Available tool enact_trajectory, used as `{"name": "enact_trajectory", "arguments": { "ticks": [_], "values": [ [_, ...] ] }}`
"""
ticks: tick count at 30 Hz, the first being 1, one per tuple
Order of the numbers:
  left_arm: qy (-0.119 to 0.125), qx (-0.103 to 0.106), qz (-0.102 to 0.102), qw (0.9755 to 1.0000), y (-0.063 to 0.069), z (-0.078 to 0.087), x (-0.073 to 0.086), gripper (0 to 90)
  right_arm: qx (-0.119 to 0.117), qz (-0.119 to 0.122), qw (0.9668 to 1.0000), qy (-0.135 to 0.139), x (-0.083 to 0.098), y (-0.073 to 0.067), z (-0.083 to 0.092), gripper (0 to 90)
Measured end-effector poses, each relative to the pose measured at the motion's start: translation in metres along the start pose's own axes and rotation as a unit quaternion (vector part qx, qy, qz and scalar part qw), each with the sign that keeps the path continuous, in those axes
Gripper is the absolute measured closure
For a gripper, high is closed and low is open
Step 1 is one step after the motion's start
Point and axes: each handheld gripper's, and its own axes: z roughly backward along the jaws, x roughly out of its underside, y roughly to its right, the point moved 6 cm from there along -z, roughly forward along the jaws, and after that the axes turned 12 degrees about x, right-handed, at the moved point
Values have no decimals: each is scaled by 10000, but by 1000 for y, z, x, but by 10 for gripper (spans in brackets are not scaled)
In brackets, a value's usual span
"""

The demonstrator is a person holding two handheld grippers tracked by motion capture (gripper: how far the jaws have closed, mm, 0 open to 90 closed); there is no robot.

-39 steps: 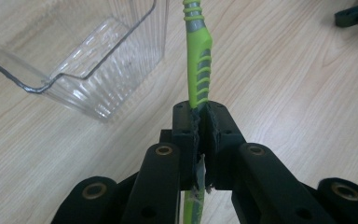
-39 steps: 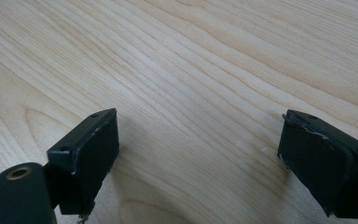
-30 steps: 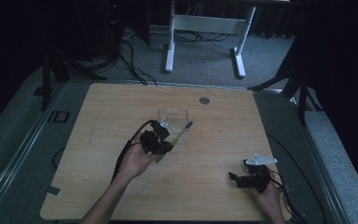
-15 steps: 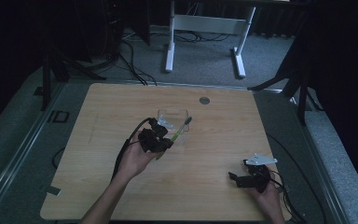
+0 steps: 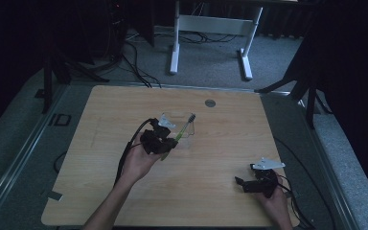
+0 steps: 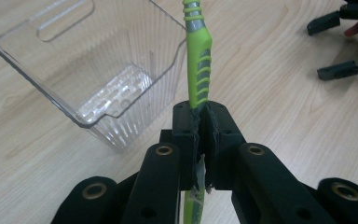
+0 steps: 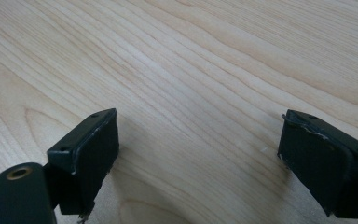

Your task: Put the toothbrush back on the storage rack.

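A clear ribbed plastic bin is seen standing on the wooden table, open at the top, with nothing visible inside it. A green and grey toothbrush is clamped by its handle between the closed jaws of the left gripper, just beside the bin's near corner; the handle is carried up past the bin's rim. In the high view the left gripper is held above the middle of the table, the forearm angled in from the bottom edge, and the brush head is pointed away toward the far side. The right gripper is rested low near the table's right front, well apart from the bin, its jaws spread wide over bare wood.
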Motion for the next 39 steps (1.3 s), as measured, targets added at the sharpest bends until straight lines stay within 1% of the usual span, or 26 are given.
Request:
{"name": "enact_trajectory", "arguments": {
  "ticks": [5,13,15,16,26,33,39],
  "values": [
    [90,-14,13,10000,-1,2,-2,836,0,1,10000,0,0,0,0,120],
    [167,4,71,9998,-3,3,-4,836,0,0,10000,0,0,0,0,120],
    [173,-1,59,9998,-4,3,-4,836,0,1,10000,0,0,0,0,120],
    [214,-13,34,9998,-4,3,-5,836,0,1,10000,0,0,0,0,120],
    [413,0,26,9991,-7,6,-8,836,0,1,10000,0,0,0,0,120],
    [590,5,-55,9982,-7,10,-10,836,0,0,10000,-1,0,0,0,120],
    [706,-14,-50,9975,-8,12,-11,835,0,1,10000,-1,0,0,0,120]
  ]
}}
